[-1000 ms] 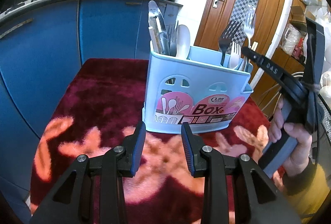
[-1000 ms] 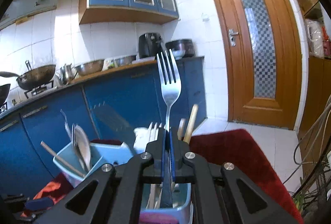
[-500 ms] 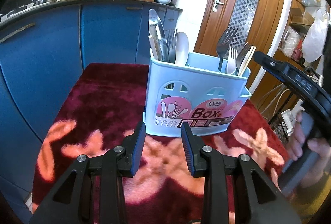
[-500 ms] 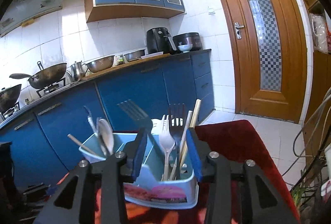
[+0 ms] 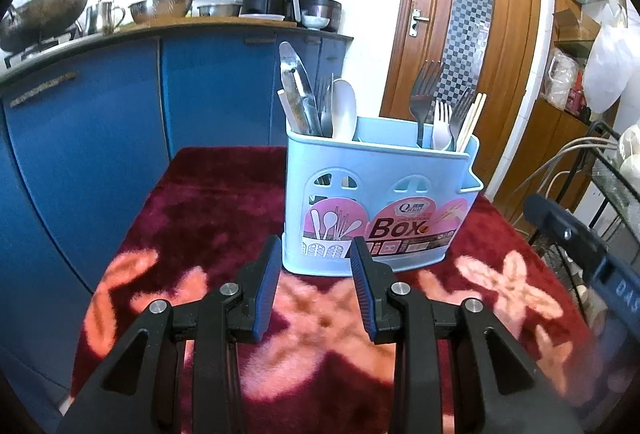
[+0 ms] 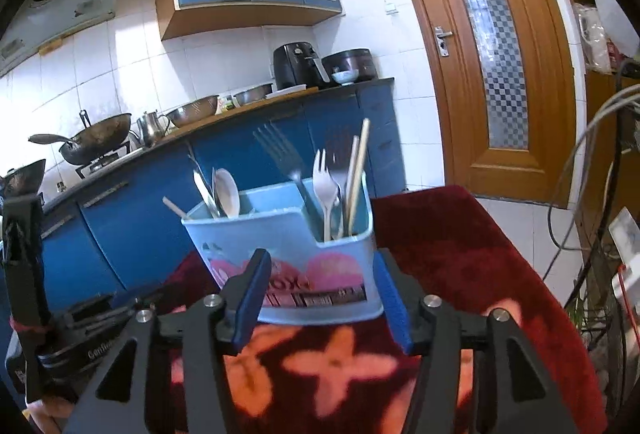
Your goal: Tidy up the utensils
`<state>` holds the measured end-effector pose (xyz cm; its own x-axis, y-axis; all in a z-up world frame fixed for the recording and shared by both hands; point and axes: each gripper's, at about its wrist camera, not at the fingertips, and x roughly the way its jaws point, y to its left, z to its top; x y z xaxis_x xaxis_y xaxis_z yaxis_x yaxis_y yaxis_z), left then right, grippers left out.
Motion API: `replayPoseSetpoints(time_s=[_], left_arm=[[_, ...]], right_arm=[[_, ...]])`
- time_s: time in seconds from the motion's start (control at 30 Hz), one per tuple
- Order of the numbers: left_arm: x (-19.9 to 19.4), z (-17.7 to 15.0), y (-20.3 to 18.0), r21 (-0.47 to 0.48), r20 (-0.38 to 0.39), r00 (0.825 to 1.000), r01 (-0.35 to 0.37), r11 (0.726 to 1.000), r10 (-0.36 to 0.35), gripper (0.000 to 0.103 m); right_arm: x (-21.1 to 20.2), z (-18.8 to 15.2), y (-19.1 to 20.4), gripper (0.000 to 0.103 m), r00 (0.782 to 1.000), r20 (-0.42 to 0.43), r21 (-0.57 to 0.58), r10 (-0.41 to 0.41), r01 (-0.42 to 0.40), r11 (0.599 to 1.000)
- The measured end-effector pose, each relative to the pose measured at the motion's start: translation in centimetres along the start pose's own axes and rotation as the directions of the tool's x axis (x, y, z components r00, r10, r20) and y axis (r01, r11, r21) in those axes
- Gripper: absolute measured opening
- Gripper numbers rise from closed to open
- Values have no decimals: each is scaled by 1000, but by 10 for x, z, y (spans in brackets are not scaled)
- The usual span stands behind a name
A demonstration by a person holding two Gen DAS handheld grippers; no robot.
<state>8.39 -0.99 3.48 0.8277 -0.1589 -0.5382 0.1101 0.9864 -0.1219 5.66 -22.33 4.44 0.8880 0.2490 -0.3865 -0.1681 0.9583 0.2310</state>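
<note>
Light-blue cutlery caddy stands upright on the red floral cloth, long axis across both views. Left of caddy: spoons and knives in its left compartment; forks and chopsticks in its right one. Left gripper sits directly in front of caddy, fingers parted, empty. Right gripper faces the caddy's right end, jaws opening, nothing clamped. No loose utensil visible on the cloth; open cloth right of caddy.
</note>
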Motion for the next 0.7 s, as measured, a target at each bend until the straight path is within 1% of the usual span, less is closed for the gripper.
replayPoseSetpoints(time_s=[0.03, 0.1, 0.17, 0.23, 0.3, 0.4, 0.7], left_arm=[[0, -1, -1, 6, 5, 1000, -4, 1000, 4, 38], [0, -2, -3, 14, 11, 1000, -9, 1000, 9, 49], [-1, -4, -5, 22, 24, 1000, -17, 1000, 17, 51], [-2, -5, -7, 33, 37, 999, -26, 999, 25, 54], [-2, -6, -9, 44, 47, 998, -33, 998, 31, 61], [-1, -8, -9, 51, 52, 998, -42, 998, 39, 62], [3, -12, -5, 42, 50, 997, -55, 998, 53, 62]], right_arm=[[0, -3, 1, 63, 1000, -4, -4, -4, 4, 1000], [0, -10, 0, 66, 1000, -7, -13, -9, 9, 1000], [-1, -16, 0, 71, 1000, -4, -13, -18, 18, 1000], [-3, -21, -1, 74, 1000, -2, -7, -22, 22, 1000], [-5, -24, 0, 78, 1000, 6, -17, -29, 29, 999], [-7, -26, 5, 79, 998, 21, -50, -51, 52, 997], [-10, -29, 8, 81, 998, 28, -59, -51, 52, 997]])
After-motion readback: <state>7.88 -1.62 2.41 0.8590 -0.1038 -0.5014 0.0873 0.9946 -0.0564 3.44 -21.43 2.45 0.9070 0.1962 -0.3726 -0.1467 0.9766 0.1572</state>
